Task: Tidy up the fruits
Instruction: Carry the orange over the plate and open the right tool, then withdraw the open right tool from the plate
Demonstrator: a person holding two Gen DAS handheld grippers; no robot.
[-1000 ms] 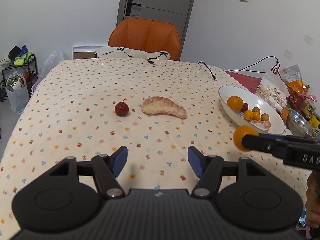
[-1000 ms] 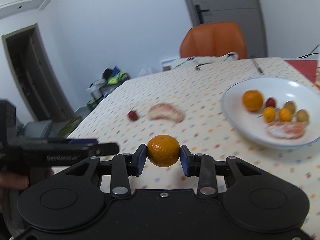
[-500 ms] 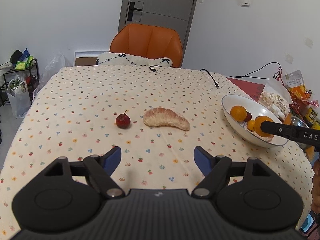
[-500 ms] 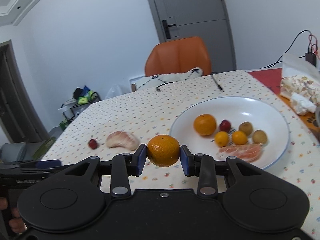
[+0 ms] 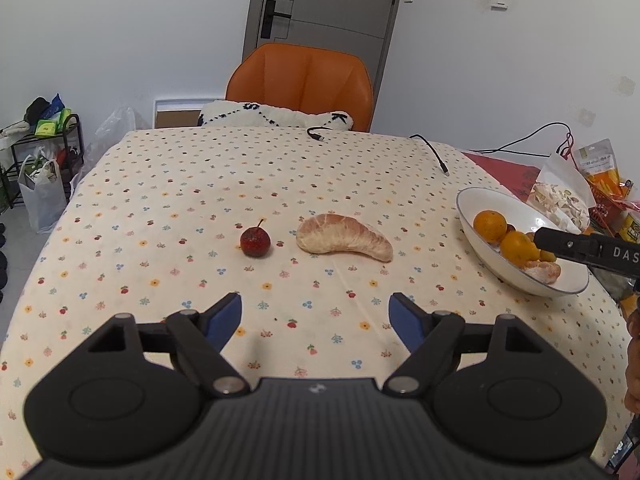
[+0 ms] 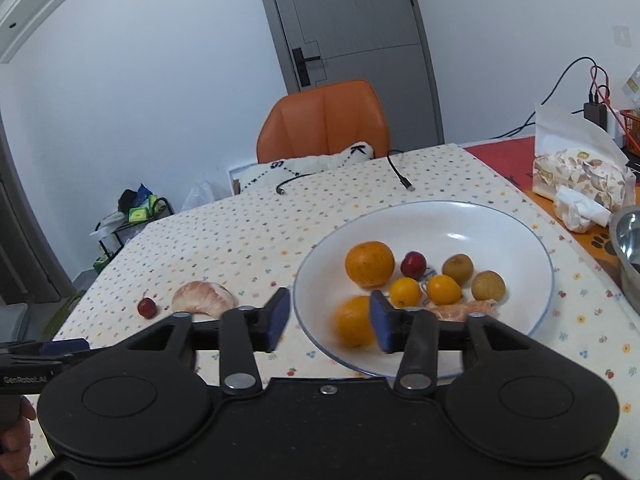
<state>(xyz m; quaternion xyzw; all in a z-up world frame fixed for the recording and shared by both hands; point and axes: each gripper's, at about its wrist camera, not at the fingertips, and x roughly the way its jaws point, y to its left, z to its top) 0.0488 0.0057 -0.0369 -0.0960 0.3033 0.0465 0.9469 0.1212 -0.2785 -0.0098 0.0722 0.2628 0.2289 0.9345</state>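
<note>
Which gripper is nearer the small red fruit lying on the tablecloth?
Left. The left gripper faces the small red fruit across bare tablecloth; the right gripper is over the white bowl, far to its side.

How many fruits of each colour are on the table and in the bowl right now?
Round orange citrus: 2
Small yellow-orange kumquats: 2
Small olive-brown round fruits: 2
Small red fruits: 2
Peeled pinkish citrus pieces: 2
Total: 10

Sitting in one white bowl (image 6: 520, 236): two oranges (image 6: 369, 263), two kumquats (image 6: 443, 289), two brownish fruits (image 6: 488, 286), one red fruit (image 6: 413, 264), one peeled segment cluster (image 6: 460, 312). Lying left of the right hand-held gripper (image 6: 330, 322): one pomelo wedge (image 6: 203, 298), one red berry (image 6: 147, 307).
</note>
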